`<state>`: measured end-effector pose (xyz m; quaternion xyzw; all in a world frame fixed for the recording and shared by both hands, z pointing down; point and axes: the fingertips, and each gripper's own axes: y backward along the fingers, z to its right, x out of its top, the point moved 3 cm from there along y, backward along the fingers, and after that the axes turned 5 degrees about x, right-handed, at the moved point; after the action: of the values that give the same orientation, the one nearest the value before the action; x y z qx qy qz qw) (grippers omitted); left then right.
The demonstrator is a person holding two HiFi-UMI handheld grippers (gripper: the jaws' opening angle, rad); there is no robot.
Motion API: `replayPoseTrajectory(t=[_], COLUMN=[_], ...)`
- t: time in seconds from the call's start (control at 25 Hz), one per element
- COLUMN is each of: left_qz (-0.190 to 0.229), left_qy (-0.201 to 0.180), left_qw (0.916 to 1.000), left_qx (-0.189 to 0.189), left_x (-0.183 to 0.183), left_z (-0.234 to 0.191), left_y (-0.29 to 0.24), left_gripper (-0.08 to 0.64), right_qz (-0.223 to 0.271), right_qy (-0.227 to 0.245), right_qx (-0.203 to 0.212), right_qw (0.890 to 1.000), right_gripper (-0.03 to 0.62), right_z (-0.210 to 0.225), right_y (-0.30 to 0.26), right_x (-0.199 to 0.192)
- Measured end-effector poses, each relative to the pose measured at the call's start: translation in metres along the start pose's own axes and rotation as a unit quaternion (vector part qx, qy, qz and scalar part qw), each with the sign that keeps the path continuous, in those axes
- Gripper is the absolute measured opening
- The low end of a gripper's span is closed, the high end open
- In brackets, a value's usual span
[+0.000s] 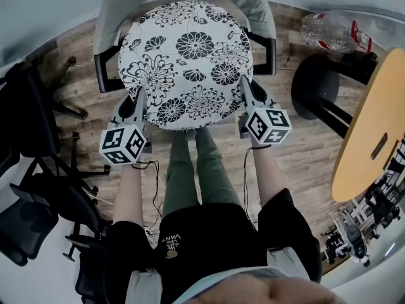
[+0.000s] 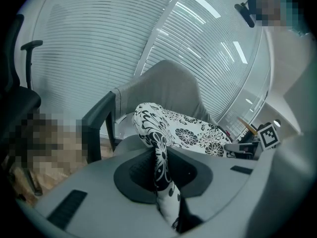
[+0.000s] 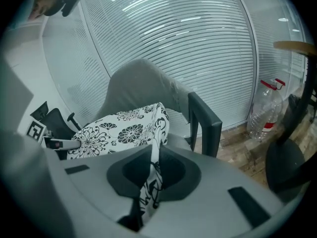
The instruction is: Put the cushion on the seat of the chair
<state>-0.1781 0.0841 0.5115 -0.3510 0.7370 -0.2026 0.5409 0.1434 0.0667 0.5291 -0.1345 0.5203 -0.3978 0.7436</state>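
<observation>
Even, cool indoor light, soft shadows; fisheye bending and dark vignetting at edges.

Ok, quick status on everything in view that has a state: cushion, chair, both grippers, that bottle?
cushion: flat over the chair seat, pinched at its near edge on both sides; resting or not, cannot tell.
chair: upright, seat covered by the cushion.
left gripper: shut on the cushion's edge.
right gripper: shut on the cushion's edge.
bottle: upright on the floor.

support: wood floor (image 1: 304, 163) | on it: grey chair (image 1: 120, 11), bottle (image 1: 329, 31)
</observation>
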Motion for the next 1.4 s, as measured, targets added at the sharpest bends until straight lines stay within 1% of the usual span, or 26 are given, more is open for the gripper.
replayPoseTrajectory(t=[0.2, 0.84, 1.08, 1.4], left_qz=[-0.004, -0.022, -0.023, -0.033], left_qy=[-0.004, 0.009, 0.018, 0.023], left_qw=[1.0, 0.9997, 0.9996, 0.9991], left_qx=[0.005, 0.0, 0.0, 0.008], left_x=[-0.003, -0.001, 0.01, 0.003], left_z=[-0.002, -0.004, -0.001, -0.005], left_y=[-0.004, -0.005, 0.004, -0.004], left_gripper=[0.06, 0.06, 0.06, 0.06], right_qz=[-0.005, -0.025, -0.031, -0.042], right_qy=[0.005, 0.019, 0.026, 0.025], right_qx=[-0.004, -0.028, -0.033, -0.035], right_qw=[1.0, 0.999, 0.999, 0.998], right_gripper=[0.034, 0.034, 0.034, 0.034], right_z=[0.0, -0.005, -0.016, -0.011], right_y=[-0.002, 0.001, 0.01, 0.005], right_x=[-0.002, 0.007, 0.02, 0.013])
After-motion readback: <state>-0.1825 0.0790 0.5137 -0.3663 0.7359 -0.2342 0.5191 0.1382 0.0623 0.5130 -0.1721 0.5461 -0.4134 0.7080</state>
